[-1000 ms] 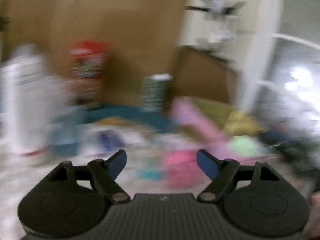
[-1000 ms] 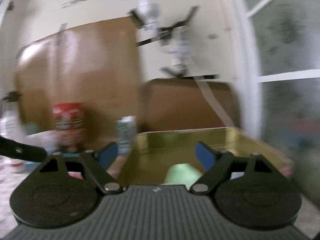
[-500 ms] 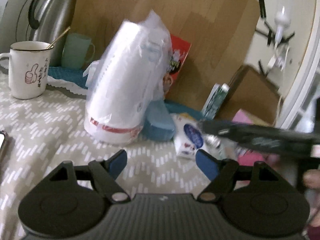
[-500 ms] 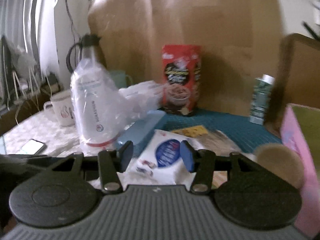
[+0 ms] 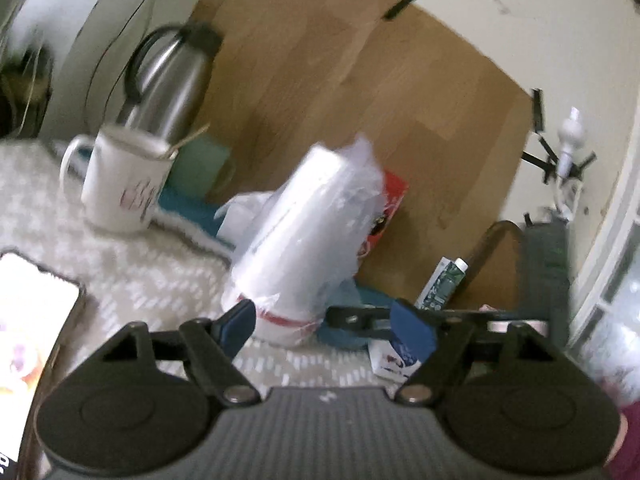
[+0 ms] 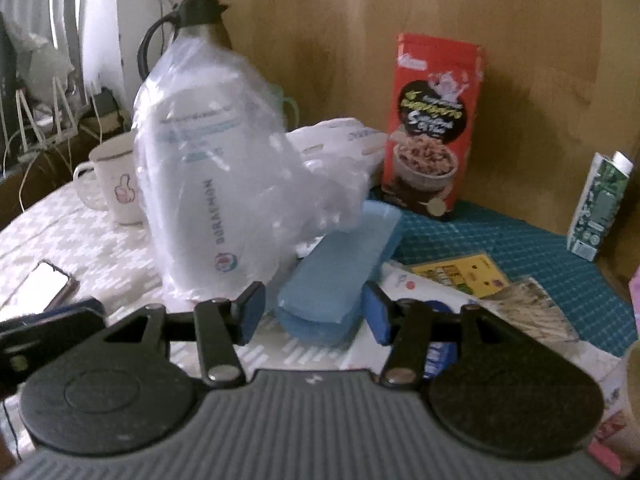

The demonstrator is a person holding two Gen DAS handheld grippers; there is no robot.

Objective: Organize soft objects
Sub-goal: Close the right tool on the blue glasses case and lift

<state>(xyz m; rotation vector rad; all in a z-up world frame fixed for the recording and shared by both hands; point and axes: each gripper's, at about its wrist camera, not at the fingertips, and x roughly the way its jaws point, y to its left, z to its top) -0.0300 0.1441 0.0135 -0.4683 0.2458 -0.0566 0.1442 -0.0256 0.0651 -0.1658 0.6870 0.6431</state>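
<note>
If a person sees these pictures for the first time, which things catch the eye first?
Probably the big white bottle wrapped in clear plastic, standing mid-table, and the red cereal box upright against the wooden board behind it. Nearer, a blue sponge lies just ahead of the open right gripper.

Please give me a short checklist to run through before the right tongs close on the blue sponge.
1. Right tongs open: ok.
2. Blue sponge lined up between the pads: ok.
3. Pads touching the sponge: cannot tell.
4. Plastic-wrapped white bottle clear of the left pad: not ok, its wrap drapes close by.
5. Left tongs open, holding nothing: ok.
6. Phone out of the path: ok.
</note>
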